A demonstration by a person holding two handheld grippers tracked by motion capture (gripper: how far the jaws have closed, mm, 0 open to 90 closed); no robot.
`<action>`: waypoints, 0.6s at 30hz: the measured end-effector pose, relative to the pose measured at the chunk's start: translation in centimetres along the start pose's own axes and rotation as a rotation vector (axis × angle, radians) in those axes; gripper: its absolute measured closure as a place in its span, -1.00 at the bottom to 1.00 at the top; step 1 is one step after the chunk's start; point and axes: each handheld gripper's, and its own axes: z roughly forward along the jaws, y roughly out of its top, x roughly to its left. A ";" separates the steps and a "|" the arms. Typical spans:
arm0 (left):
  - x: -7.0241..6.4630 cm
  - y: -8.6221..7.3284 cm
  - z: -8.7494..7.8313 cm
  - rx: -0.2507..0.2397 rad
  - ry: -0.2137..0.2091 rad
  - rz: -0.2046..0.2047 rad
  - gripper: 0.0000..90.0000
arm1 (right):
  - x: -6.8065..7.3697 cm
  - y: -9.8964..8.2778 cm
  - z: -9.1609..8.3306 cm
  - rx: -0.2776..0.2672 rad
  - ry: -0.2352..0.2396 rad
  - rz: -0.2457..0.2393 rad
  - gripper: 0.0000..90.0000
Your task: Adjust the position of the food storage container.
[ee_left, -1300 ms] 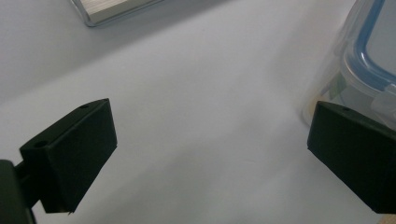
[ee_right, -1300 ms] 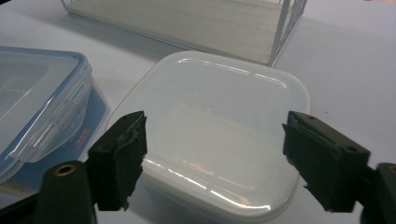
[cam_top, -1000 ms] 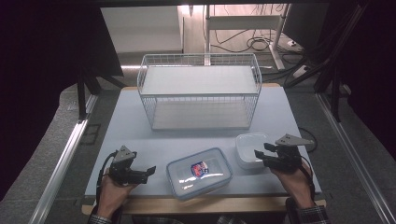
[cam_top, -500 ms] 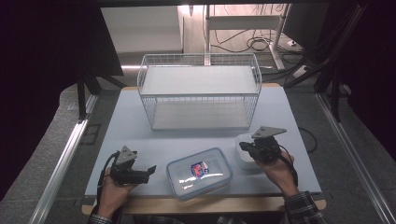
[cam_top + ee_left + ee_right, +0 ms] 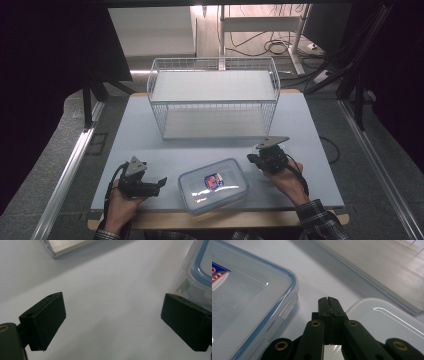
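The right gripper (image 5: 256, 159) is near the front right part of the table (image 5: 150, 155), and its jaws are pressed fully together with nothing between them. In the right gripper view the two black jaws (image 5: 328, 305) meet in one thin line, and they point into the gap between the two plastic boxes. The small white container (image 5: 384, 322) lies directly under and beside this gripper (the hand covers most of it in the high view), and it stands near the front edge, on the right side.

The clear lidded box (image 5: 213, 185) with the blue seal and a red and blue label lies at the middle of the front edge, turned a little against that edge. It is just beside the white container, but I cannot tell if they touch.

The left gripper (image 5: 159, 183) rests near the front left corner, and its jaws stand wide apart and hold nothing. In the left gripper view only bare table is between the two jaws, and the clear lidded box (image 5: 200, 272) is close beyond the jaw at the right of that view, not touched.

A white wire basket rack (image 5: 214, 97) with a flat shelf stands at the back edge of the table, well apart from both hands.
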 end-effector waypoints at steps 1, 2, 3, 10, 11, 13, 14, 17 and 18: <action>0.0 0.0 0.0 0.002 0.001 0.003 -0.87 | 0.0 0.0 -0.1 0.003 -0.013 -0.003 1.00; 0.0 0.0 0.0 0.002 0.001 0.003 -0.87 | 0.0 0.0 -0.1 0.003 -0.013 -0.003 1.00; -0.1 0.0 0.0 0.005 0.002 0.008 -0.87 | -0.3 -0.2 -0.3 0.007 -0.040 0.001 1.00; -0.2 0.1 0.0 0.008 -0.008 -0.003 -0.82 | -2.1 -1.5 -1.6 -0.001 -0.088 0.065 1.00; -0.2 0.1 0.0 0.009 -0.010 -0.005 -0.81 | -2.4 -1.7 -1.8 -0.001 -0.091 0.076 1.00; -0.2 0.1 0.0 0.010 -0.012 -0.006 -0.80 | -3.0 -2.2 -2.4 -0.003 -0.098 0.092 1.00; -0.2 0.1 0.0 0.012 -0.013 -0.007 -0.79 | -3.2 -2.5 -2.6 -0.003 -0.100 0.101 1.00; -0.2 0.2 0.0 0.014 -0.017 -0.012 -0.77 | -3.9 -3.2 -3.3 -0.008 -0.120 0.122 1.00; -0.2 0.2 0.0 0.015 -0.023 -0.015 -0.73 | -4.2 -3.4 -3.5 -0.011 -0.126 0.133 1.00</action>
